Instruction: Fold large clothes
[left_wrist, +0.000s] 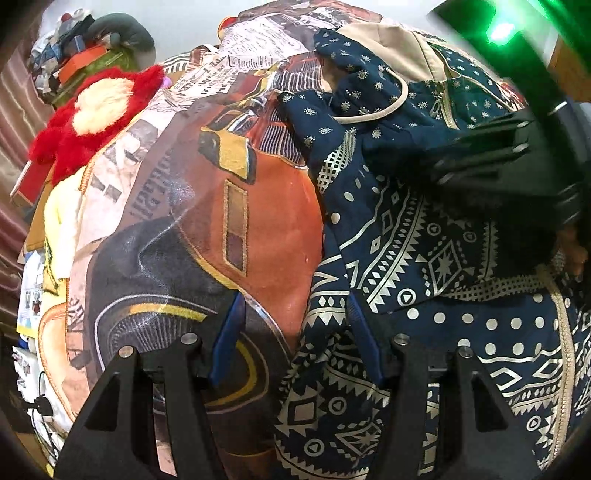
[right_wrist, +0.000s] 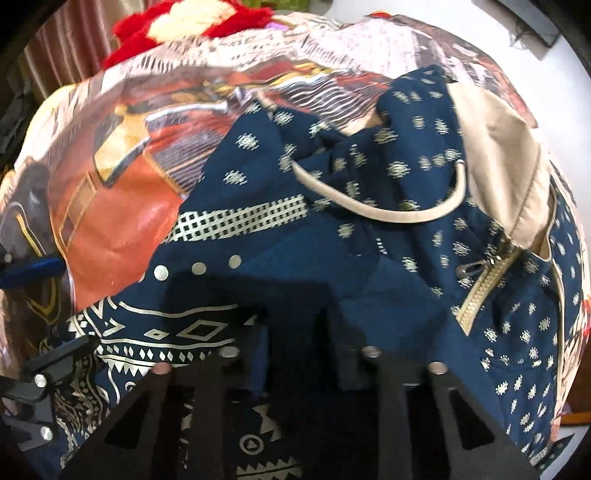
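Observation:
A navy garment (left_wrist: 424, 251) with cream geometric print, beige lining, neck trim and a zipper lies crumpled on a bed; it also fills the right wrist view (right_wrist: 369, 236). My left gripper (left_wrist: 295, 314) is open, blue-padded fingers (left_wrist: 231, 328) spread just above the garment's left edge and the bedspread. My right gripper (right_wrist: 299, 332) hovers low over the navy cloth, fingers apart with nothing between them; it also shows at the right of the left wrist view (left_wrist: 517, 162). The left gripper shows at the left edge of the right wrist view (right_wrist: 33, 387).
The bedspread (left_wrist: 258, 206) has an orange car and newspaper print. A red and cream plush toy (left_wrist: 96, 110) lies at the far left, with boxes and clutter (left_wrist: 74, 55) behind it. A maroon curtain (left_wrist: 11, 110) hangs at the left. Cables (left_wrist: 40, 406) lie at the bed's left edge.

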